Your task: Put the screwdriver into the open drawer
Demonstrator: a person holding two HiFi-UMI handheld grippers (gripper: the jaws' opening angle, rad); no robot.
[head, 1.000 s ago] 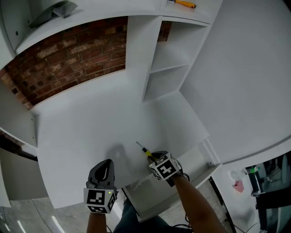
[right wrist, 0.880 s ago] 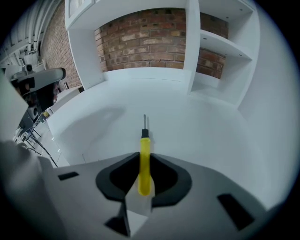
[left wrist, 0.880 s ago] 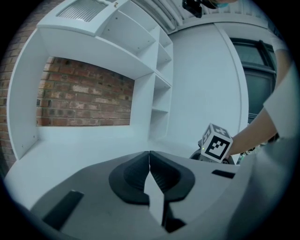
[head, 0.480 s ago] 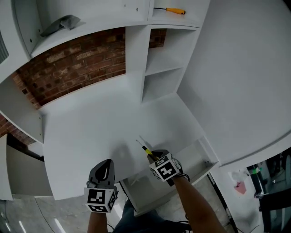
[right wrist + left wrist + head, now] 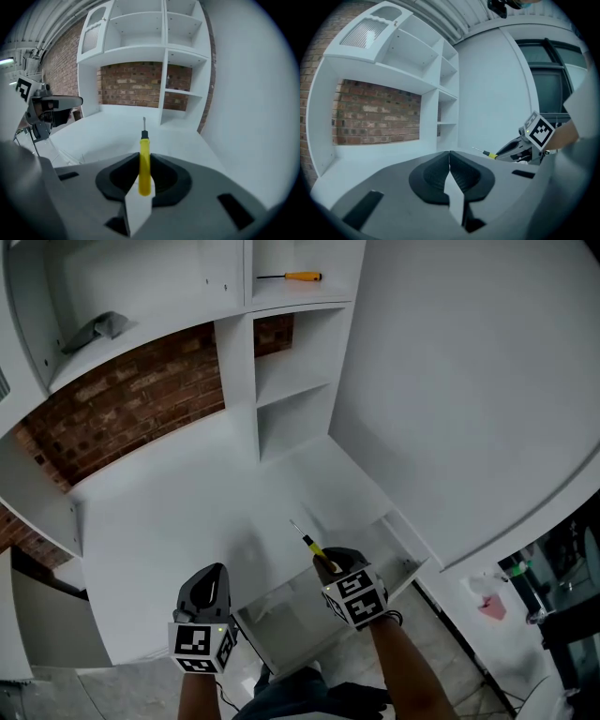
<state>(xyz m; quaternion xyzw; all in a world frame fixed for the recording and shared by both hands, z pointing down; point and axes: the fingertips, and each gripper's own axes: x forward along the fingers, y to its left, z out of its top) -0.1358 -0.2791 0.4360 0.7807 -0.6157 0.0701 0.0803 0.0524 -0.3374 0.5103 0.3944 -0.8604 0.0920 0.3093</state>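
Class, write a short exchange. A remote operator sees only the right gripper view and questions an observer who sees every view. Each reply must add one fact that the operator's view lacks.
Operator: My jaws pinch the yellow screwdriver. Where is the drawer?
Observer: The open drawer stands pulled out under the front edge of the desk. In the head view the right gripper shows over it.
Operator: Is the left gripper carrying anything?
Observer: No. Its own view shows the jaws together with nothing between them.
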